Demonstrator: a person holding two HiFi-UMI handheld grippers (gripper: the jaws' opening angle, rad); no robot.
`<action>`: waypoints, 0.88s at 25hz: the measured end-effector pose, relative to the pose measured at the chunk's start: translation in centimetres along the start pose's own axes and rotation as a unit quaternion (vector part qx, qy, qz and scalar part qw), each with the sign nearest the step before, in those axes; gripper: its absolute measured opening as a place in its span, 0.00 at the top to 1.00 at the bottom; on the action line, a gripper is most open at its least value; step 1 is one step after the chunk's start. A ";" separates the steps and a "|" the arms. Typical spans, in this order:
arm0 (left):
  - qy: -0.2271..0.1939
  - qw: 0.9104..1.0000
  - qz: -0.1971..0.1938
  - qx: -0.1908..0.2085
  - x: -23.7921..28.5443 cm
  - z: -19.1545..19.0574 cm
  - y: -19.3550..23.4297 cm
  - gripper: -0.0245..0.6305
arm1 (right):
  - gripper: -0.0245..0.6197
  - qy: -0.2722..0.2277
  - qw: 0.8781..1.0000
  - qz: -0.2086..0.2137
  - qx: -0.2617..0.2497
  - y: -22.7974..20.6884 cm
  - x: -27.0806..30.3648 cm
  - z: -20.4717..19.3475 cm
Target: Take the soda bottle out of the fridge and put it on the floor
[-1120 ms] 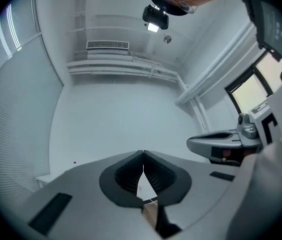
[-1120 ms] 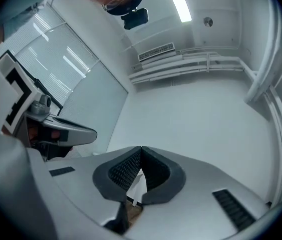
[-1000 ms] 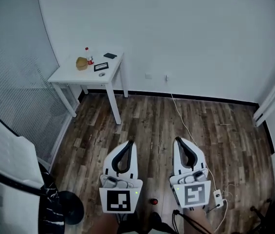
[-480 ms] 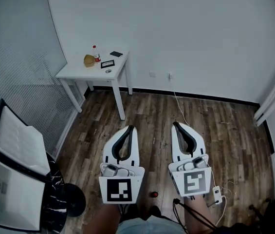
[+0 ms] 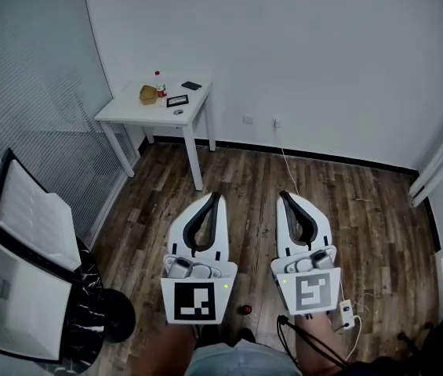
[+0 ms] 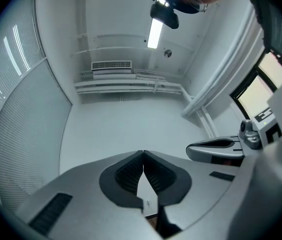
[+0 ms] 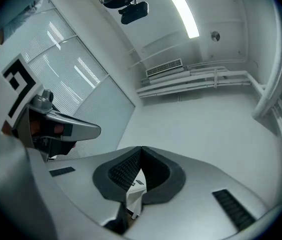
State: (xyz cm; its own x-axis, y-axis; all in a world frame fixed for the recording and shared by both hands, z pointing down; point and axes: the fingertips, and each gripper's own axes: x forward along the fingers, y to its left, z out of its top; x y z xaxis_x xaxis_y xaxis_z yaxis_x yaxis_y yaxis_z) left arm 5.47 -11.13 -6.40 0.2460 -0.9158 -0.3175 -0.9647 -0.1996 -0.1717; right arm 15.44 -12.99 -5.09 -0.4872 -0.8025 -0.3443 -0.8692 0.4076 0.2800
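Head view shows my left gripper and right gripper held side by side over the floor. Both pairs of jaws are pressed together with nothing between them (each gripper view agrees: the ribbed pads meet at the tips, with only wall and ceiling beyond). I can recognise no fridge anywhere. The only bottle I see is a small red-capped one. It stands upright at the far edge of the bench, toward the far left corner and well apart from me. A brown lump sits just beside it. Whether this is the soda I am after, I cannot tell.

The first risk, I judge, is going for the wrong thing, since the task says fridge and this bottle stands in the open. If I do reach for it, closed jaws would only shove it. The lump leaves little room on that side, so a careless approach could tip the bottle off the far edge. Nearer to me, a cable runs down across the floor toward a power strip close by my right side, and white panels stand at my left. Turning to search could snag either.
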 end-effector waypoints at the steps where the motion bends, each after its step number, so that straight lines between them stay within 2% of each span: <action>1: 0.000 1.000 0.001 0.000 -0.2 0.1 -0.1 0.94 | 0.95 -0.001 1.000 0.001 0.001 0.1 -0.1 0.1; 22: 0.001 1.000 0.011 0.003 -2.1 0.8 -1.4 0.94 | 0.94 -0.022 0.999 0.018 0.015 1.1 -1.5 0.8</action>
State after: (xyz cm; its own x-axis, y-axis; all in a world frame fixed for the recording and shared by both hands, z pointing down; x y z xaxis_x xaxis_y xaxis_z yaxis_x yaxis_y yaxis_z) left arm 6.36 -8.67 -6.28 0.2250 -0.9202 -0.3202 -0.9692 -0.1775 -0.1710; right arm 15.17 -10.95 -4.97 -0.5204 -0.7674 -0.3744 -0.8532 0.4493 0.2650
